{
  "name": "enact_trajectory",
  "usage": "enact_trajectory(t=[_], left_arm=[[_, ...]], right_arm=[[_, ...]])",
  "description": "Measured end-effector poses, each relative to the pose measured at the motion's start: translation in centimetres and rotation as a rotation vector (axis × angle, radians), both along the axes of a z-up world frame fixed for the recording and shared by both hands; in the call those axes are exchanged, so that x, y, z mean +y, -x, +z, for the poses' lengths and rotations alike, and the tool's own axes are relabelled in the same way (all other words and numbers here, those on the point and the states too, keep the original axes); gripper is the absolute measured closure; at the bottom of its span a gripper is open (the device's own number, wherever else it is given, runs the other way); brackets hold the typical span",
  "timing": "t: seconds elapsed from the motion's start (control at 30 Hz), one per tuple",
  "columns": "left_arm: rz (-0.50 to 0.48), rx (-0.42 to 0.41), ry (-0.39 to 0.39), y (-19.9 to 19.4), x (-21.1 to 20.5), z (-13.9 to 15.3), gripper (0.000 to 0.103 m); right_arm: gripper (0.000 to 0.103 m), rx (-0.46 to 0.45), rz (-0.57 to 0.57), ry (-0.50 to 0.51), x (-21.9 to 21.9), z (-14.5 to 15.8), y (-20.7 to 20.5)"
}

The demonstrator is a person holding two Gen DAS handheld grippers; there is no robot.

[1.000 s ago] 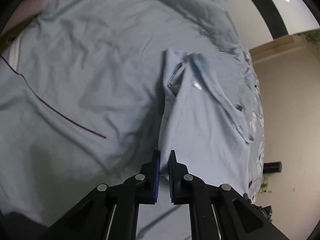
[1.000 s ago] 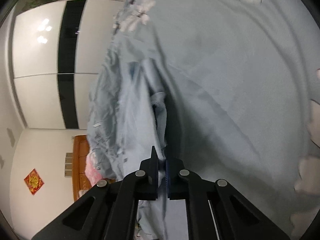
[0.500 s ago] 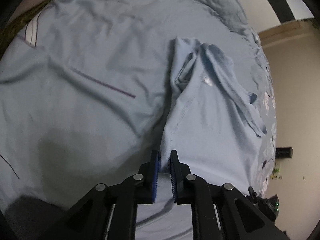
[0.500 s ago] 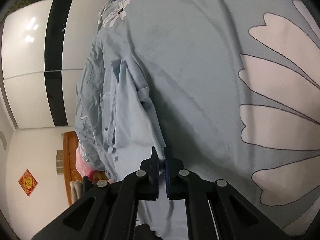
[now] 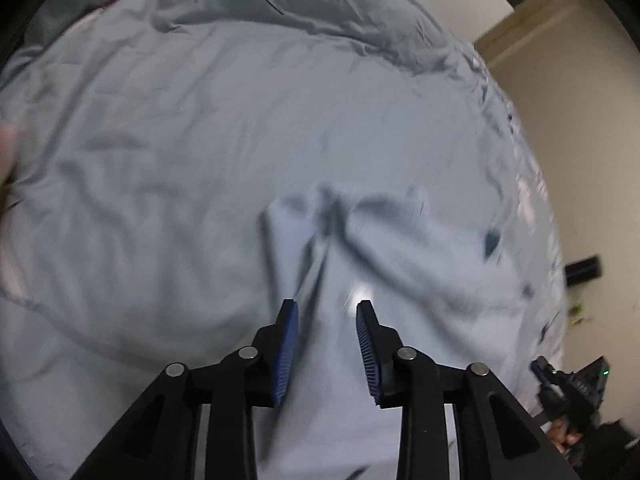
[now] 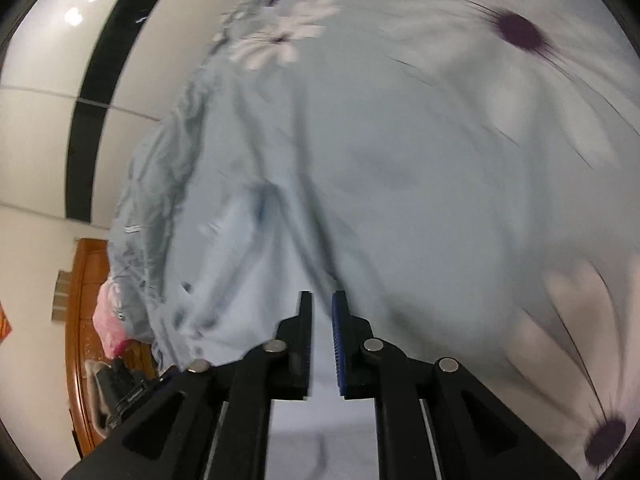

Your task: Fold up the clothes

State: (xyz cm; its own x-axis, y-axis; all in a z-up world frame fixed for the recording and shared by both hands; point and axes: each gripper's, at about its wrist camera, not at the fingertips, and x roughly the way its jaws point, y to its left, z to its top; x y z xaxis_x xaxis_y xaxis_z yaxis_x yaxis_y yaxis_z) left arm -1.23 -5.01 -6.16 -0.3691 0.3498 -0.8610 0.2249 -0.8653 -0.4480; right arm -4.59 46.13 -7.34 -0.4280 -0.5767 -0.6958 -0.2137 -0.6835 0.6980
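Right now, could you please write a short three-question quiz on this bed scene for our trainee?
1. True or false: the left gripper has its jaws clamped on the light blue garment.
2. What does the floral bedspread show in the right wrist view? A. red stripes B. pale flowers with dark centres C. green checks
3. Fill in: the right gripper has its jaws slightly ____, with nothing between them.

Key: 1 false, they stand wide apart above it; 2 B; 3 open.
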Motion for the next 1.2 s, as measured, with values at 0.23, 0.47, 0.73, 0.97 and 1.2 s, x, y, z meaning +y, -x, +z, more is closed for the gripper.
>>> enact_trajectory(t=[0.23,0.47,0.73,0.97,1.2], left_arm=[[0.065,-0.036,-0.08,5.5,0.0,-2.3,0.067],[0.108,-0.01,-0.131,6.4,0.3,-2.7,0.1],[0.266,0.014,-0.267,6.8,-2.1,-3.3,0.101],[0.303,0.038,-0.353,5.6,-3.0,-3.3,0.081],[0.177,0.157,-0.182,3.7,-1.7,1.2,0.047]], right_arm=[[0.073,-0.013,0.027,-0.016,-2.8,-1.3,5.7],[0.098,-0.024,0.036,-0.007,-3.0,-2.2,7.1],[0.099,-0.05,0.021,-0.003,-2.7,-2.7,9.5],[0.069,-0.018,0.001,0.003,-1.0,-1.9,8.1],[0.06,0.012,0.133,-0.069,0.8,-1.6,0.0]])
